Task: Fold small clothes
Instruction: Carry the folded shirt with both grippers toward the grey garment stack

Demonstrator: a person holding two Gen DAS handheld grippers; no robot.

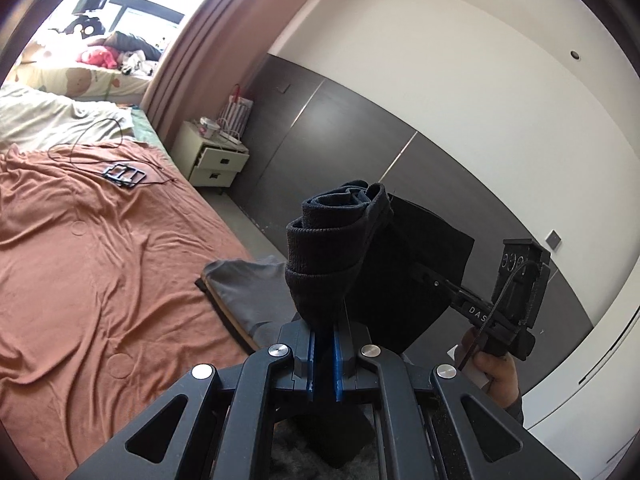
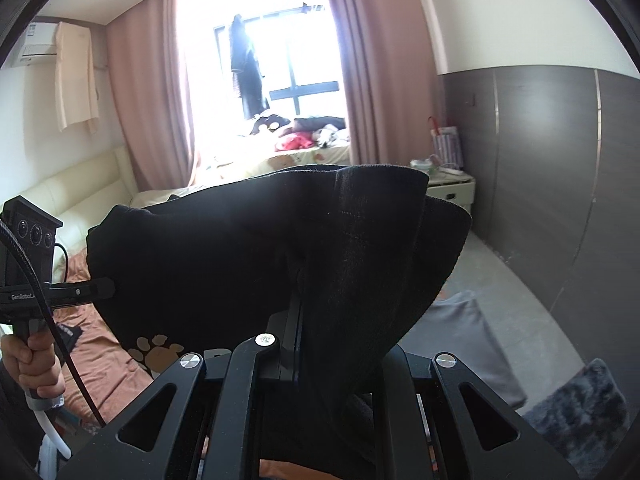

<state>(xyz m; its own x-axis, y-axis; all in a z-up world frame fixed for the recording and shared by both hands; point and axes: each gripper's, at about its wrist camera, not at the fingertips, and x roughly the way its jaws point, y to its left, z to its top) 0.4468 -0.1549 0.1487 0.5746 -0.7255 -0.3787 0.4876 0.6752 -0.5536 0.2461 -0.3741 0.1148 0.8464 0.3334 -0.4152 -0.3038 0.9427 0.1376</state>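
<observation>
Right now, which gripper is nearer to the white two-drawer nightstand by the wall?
Cannot tell. Both the left gripper and the right gripper are shut on the black knit garment, held up side by side, well away from the white nightstand.

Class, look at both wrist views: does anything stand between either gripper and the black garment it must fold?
Nothing visible does. The left gripper is already shut on the black garment, and the right gripper also pinches it, so the cloth hangs between them above the bed.
</observation>
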